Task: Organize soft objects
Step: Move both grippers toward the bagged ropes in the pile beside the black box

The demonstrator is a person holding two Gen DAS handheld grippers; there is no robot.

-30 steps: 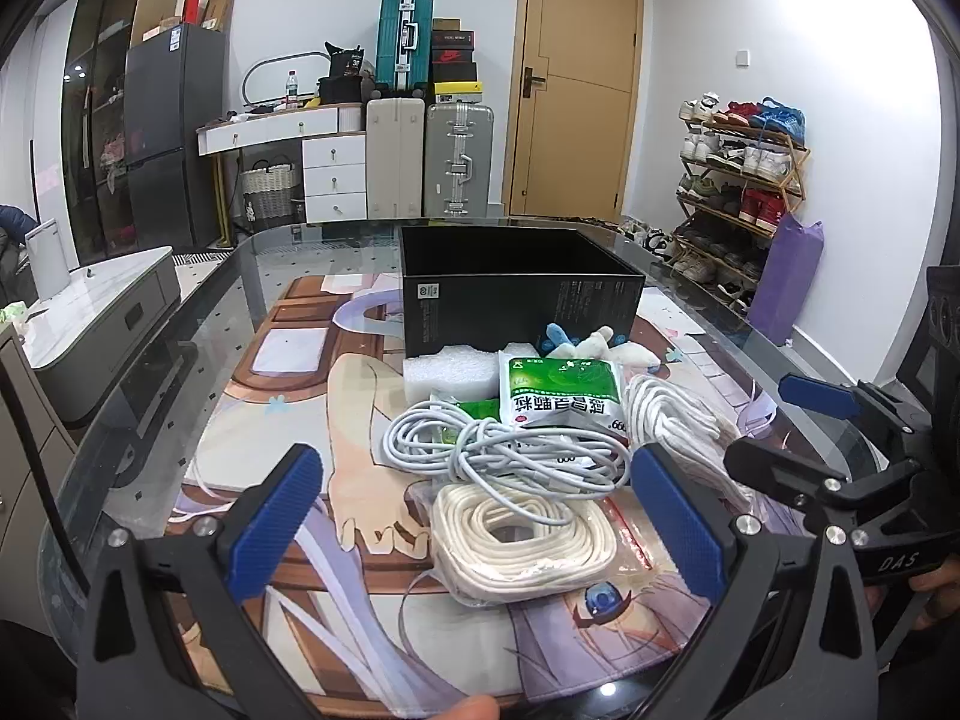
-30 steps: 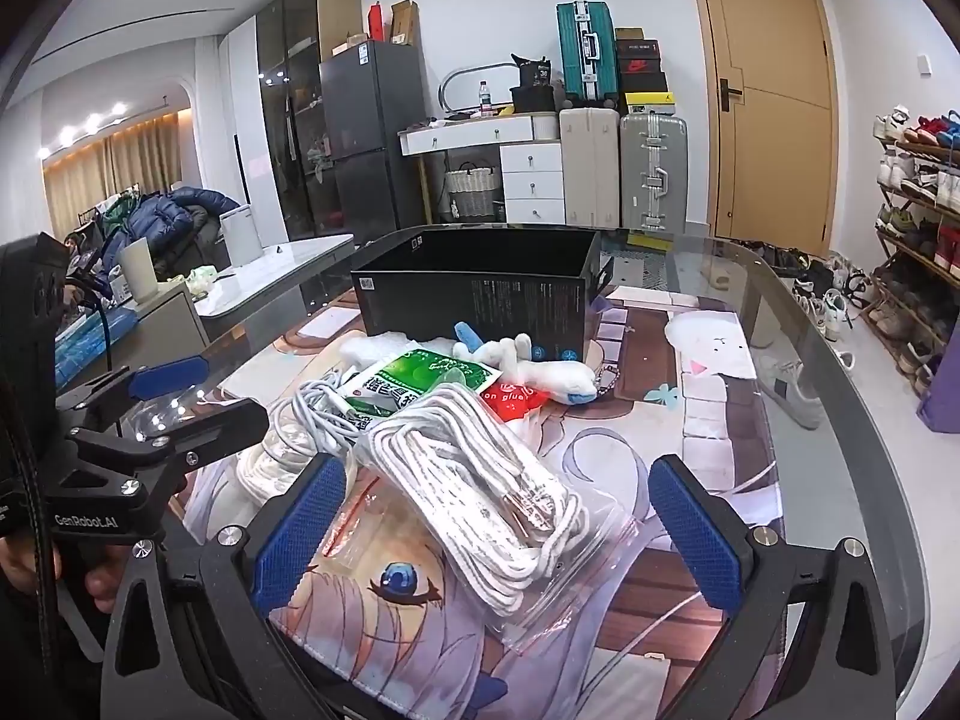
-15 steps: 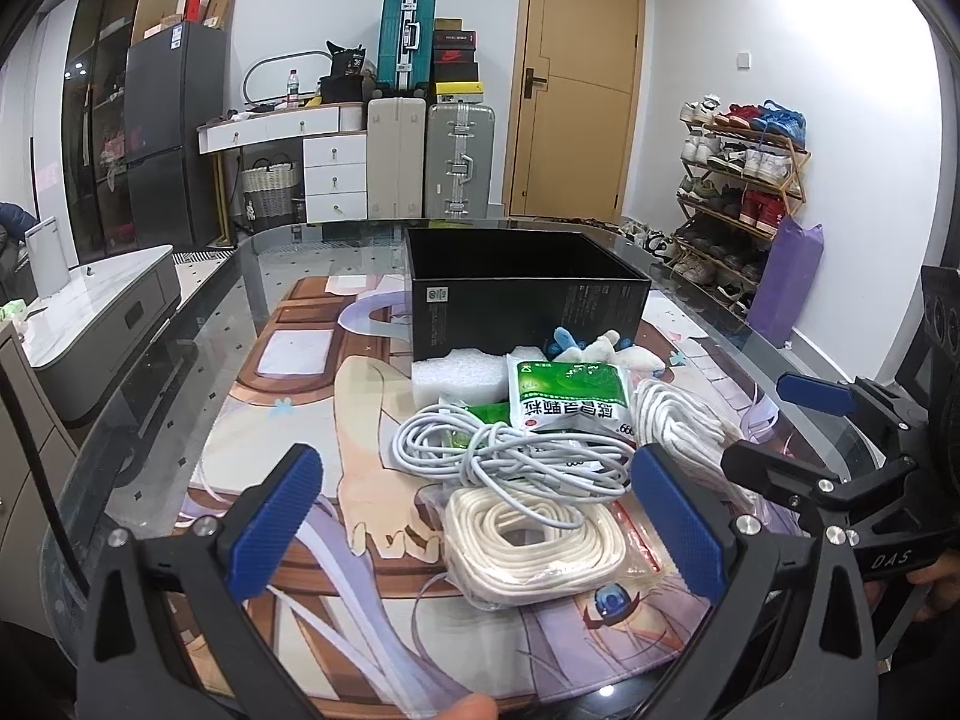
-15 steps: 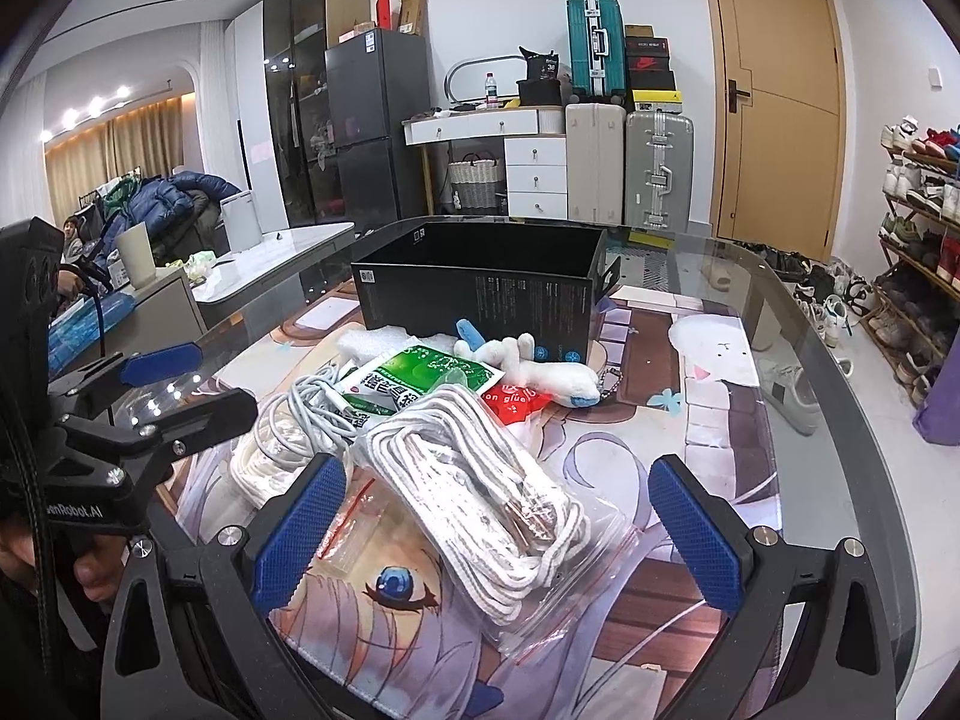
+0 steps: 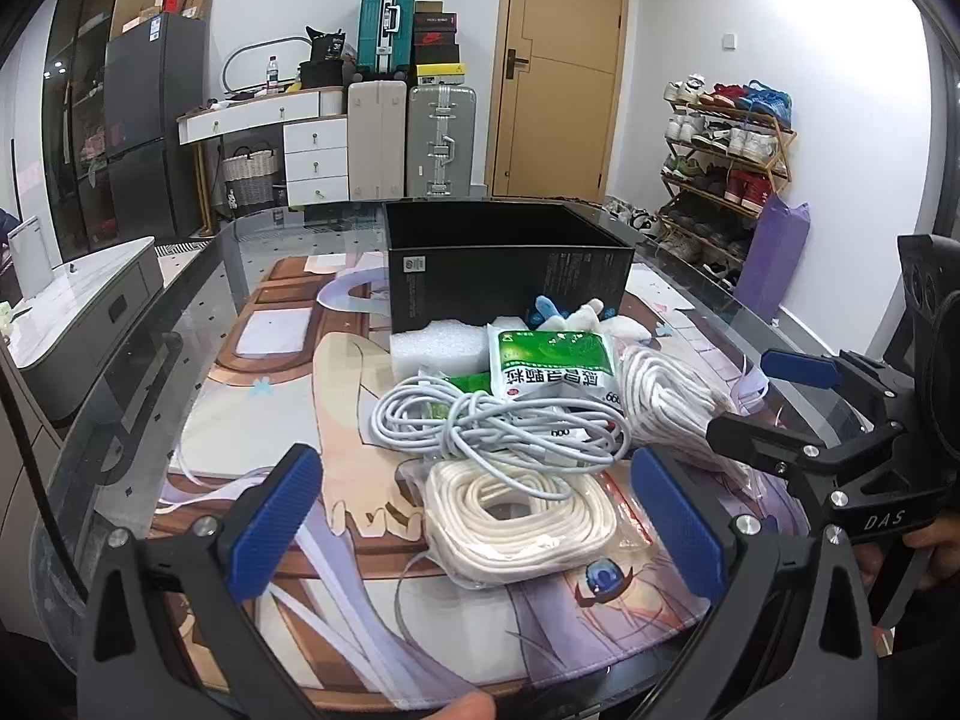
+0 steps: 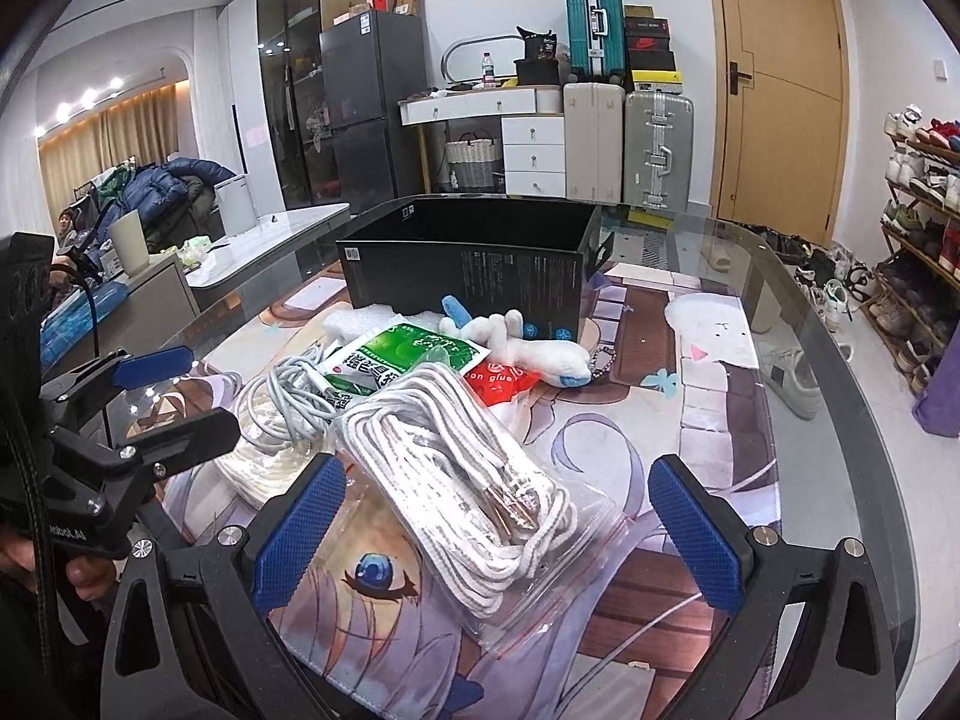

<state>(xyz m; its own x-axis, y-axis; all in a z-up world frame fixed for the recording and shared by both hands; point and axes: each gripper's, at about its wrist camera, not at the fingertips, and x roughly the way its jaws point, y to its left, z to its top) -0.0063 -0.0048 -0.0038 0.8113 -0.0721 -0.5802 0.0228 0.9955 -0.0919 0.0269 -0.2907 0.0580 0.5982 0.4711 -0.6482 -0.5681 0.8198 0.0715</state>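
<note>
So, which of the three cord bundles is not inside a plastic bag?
The grey cable tangle. It lies loose on the pile, while the cream rope coil and the white rope bundle each sit in a clear bag.

The box [image 5: 507,267] stands on the counter [image 5: 150,372], at the far end of the mat [image 5: 264,420]. Directly in front of the box lie the foam block [image 5: 438,345] and, to its right, the plush toy [image 5: 579,318], both close against the box's front wall. In front of these the green packet [image 5: 552,360] rests partly on the tangled cable [image 5: 498,426]. Further from the box, the coiled rope [image 5: 519,519] lies in front of the cable, the cable's near loops overlapping it. To the right of the packet and cable lies the bagged cord [image 6: 462,480]; a red packet [image 6: 501,378] sits between that bag and the plush toy.
</note>
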